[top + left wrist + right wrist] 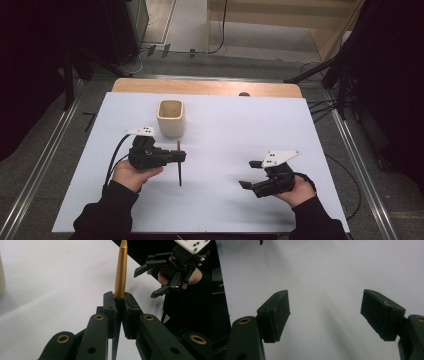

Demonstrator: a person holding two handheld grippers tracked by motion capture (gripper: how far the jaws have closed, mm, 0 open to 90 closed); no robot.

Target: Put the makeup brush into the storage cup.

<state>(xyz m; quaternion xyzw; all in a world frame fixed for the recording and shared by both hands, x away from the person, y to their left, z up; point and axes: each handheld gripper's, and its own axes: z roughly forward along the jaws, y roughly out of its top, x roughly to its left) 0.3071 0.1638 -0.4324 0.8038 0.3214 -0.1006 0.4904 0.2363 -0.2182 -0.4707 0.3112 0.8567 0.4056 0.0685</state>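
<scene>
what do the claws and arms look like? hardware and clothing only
Both claws, left and right, are black linkages with brass-coloured pivot pins and flat rectangular pads. Each carries a pale three-cornered plate with dark dots. A black cable trails from the left. Sleeves are black.

A lab or recording room is shown. A white table (225, 150) is set on a grey floor (50, 150); metal rails (37, 167) are laid at 9 and 3 o'clock, and cables (320, 107) at 2 o'clock.

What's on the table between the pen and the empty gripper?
Nothing: in the high view, bare white table lies between the pen and the right hand-held gripper.
</scene>
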